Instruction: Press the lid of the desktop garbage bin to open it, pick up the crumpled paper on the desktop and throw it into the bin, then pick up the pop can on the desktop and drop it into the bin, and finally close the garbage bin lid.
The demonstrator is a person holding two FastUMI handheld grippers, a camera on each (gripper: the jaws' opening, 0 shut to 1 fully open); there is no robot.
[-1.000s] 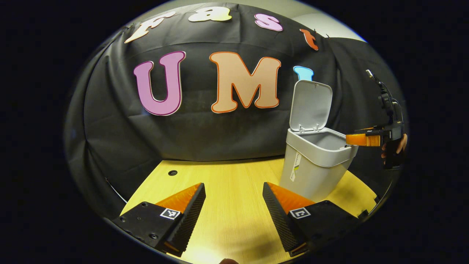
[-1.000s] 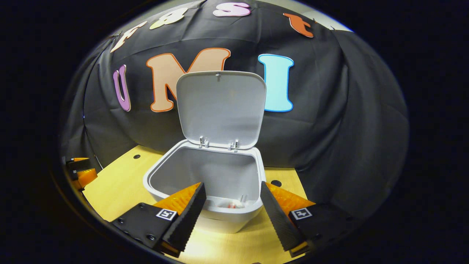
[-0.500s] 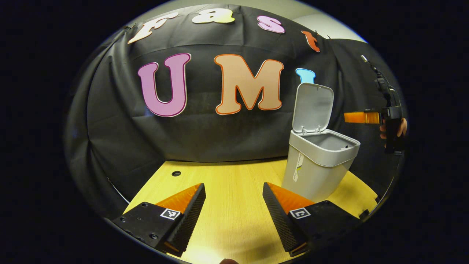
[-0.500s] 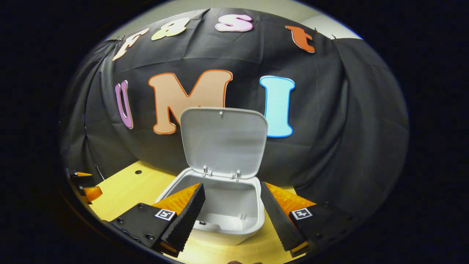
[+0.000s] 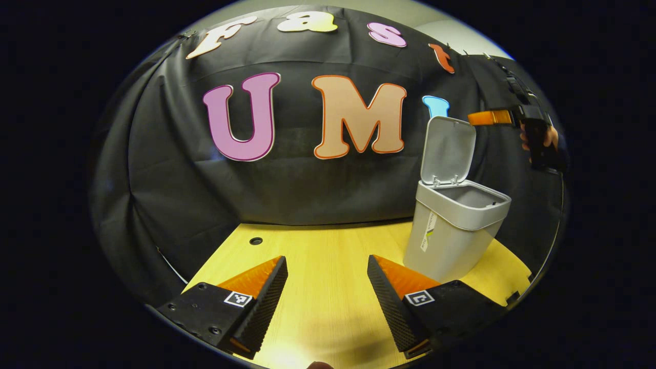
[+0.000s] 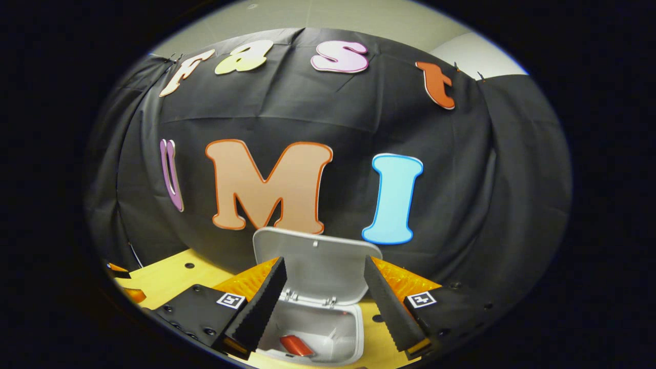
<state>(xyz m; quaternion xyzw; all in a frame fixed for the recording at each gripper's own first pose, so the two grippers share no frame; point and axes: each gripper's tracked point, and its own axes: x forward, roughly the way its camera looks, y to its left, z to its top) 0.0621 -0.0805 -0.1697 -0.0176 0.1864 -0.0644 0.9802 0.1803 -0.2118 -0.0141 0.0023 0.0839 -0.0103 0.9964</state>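
Bin (image 5: 451,241): smooth grey plastic, tapered, rounded lid (image 5: 449,149) upright.

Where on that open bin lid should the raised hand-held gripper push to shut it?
Probably the lid's free top edge, coming from above and behind. It stands upright, hinged at the bin's back rim, so pressing the top forward should swing it down. The right hand-held gripper, fingers apart, hovers there.
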